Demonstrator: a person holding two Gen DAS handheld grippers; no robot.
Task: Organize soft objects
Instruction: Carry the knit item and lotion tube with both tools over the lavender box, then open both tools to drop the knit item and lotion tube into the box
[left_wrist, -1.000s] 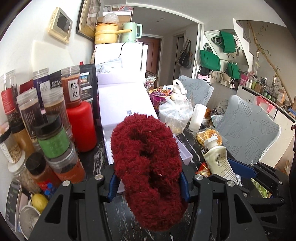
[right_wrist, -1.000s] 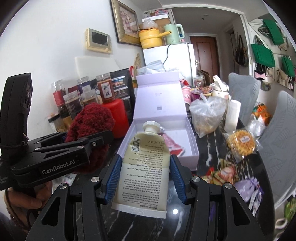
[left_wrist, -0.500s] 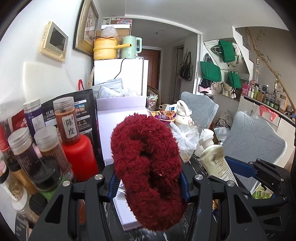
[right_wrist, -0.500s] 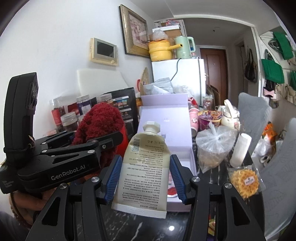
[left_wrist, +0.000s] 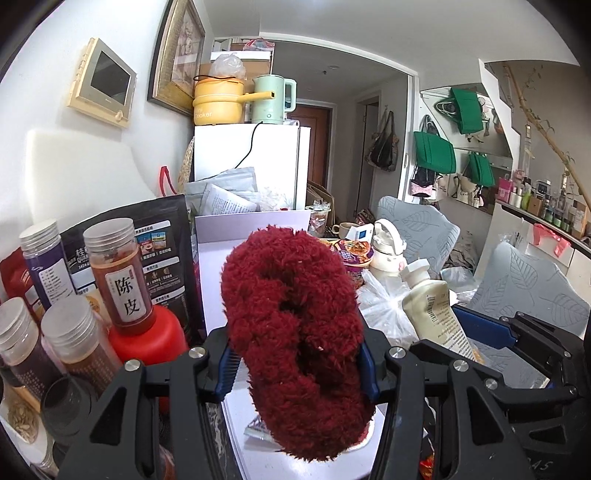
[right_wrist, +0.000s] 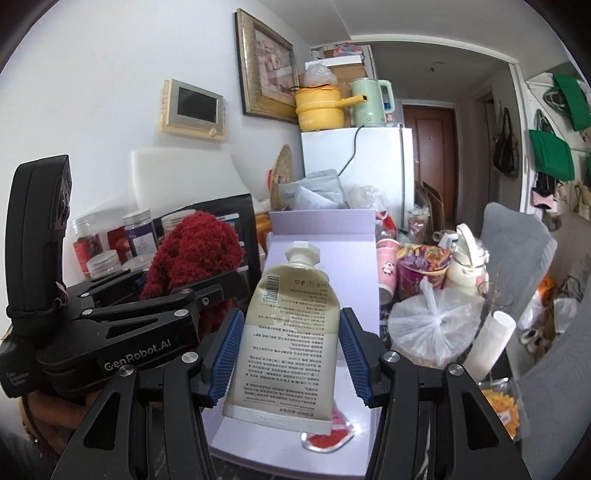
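Note:
My left gripper (left_wrist: 297, 363) is shut on a fluffy dark red scrunchie (left_wrist: 295, 332) and holds it up over the open lilac box (left_wrist: 236, 229). The scrunchie also shows in the right wrist view (right_wrist: 192, 254), left of my right gripper. My right gripper (right_wrist: 288, 354) is shut on a cream soft tube (right_wrist: 288, 332) with a white cap, held upright over the same lilac box (right_wrist: 328, 236). The tube also shows in the left wrist view (left_wrist: 432, 310). A red sachet (right_wrist: 328, 439) lies inside the box below the tube.
Spice jars (left_wrist: 118, 273) and a red bottle (left_wrist: 147, 343) crowd the left. A tied plastic bag (right_wrist: 432, 325), a white roll (right_wrist: 487, 343), snack cups (right_wrist: 421, 266) and a white kettle (right_wrist: 465, 269) stand right of the box. A white fridge (right_wrist: 369, 166) is behind.
Both grippers have risen and moved forward over the box, still holding the scrunchie and the tube. The jars and table have dropped lower in both views.

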